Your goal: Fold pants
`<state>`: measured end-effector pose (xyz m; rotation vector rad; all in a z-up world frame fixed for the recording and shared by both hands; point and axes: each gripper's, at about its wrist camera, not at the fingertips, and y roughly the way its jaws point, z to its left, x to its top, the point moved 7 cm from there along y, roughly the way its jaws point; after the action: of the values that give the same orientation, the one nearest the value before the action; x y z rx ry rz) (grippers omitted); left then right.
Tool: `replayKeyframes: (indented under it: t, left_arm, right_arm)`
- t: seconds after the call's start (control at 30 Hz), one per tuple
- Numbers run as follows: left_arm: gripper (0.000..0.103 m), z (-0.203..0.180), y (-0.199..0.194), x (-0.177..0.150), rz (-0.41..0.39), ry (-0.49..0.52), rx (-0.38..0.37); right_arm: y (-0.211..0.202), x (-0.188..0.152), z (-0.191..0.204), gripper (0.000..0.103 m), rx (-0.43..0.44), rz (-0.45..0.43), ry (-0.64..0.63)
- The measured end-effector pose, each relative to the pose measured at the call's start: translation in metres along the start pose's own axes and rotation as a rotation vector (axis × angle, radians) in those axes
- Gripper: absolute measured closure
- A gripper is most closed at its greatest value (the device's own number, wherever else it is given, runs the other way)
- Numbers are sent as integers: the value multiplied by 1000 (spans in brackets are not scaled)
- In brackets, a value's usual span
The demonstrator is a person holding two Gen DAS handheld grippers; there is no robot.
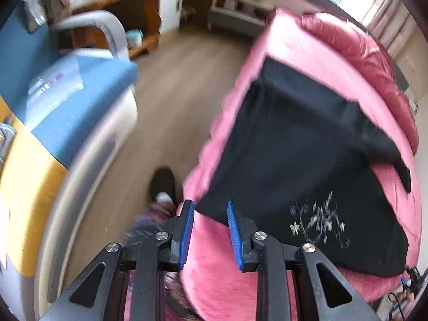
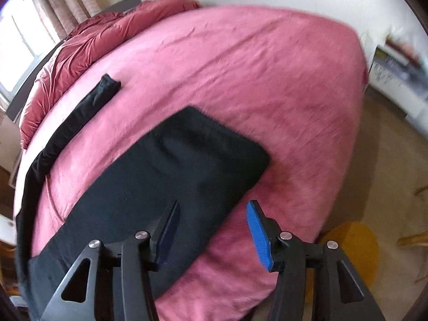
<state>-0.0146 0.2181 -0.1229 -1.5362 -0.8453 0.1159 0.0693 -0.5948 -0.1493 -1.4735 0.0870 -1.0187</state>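
Black pants (image 1: 307,147) lie flat on the pink bed (image 1: 294,42), with a pale embroidered pattern (image 1: 318,222) near their close edge. My left gripper (image 1: 209,204) hovers open over the pants' near left corner, with only pink sheet between its blue pads. In the right wrist view the pants (image 2: 174,174) show a folded, rounded end toward the middle of the bed (image 2: 267,80), and one narrow leg (image 2: 104,91) trails off to the upper left. My right gripper (image 2: 214,203) is open above the pants' right edge, holding nothing.
A rumpled red duvet (image 2: 93,40) is heaped at the bed's far end. Left of the bed are wooden floor (image 1: 171,93), a person's foot in a black shoe (image 1: 163,184) and a blue and yellow surface (image 1: 53,107). A yellow rug (image 2: 355,248) lies by the right side.
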Motion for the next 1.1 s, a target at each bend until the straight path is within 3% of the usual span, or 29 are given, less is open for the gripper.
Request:
replayKeyframes:
  t: [0.1,0.23,0.3,0.47,0.6,0.83,1.1]
  left_arm:
    - [77,1,-13,25,-61,-4,-34]
    - [77,-30,-2,60,-75,-6,-120]
    - [77,-51,8,71,-62,9,-159]
    - [73,-101,44,95,-16,65,-175]
    - [70,-122,76,119,47,36,-188]
    - [69,-132,124,177,79,-105,-210]
    - [69,-132,180,234,121,-255,-215]
  right_arm:
    - [-19,3,15,48,15,-55,-42]
    - [-26,-4,69,45,145,-34,-109]
    - [-23,-14,115,44,229,4,-192]
    - [-13,-49,212,43,385,97,-337]
    - [-9,-80,283,40,459,145,-486]
    - [3,-111,357,38,507,197,-594]
    - [20,-119,386,34,510,213,-620]
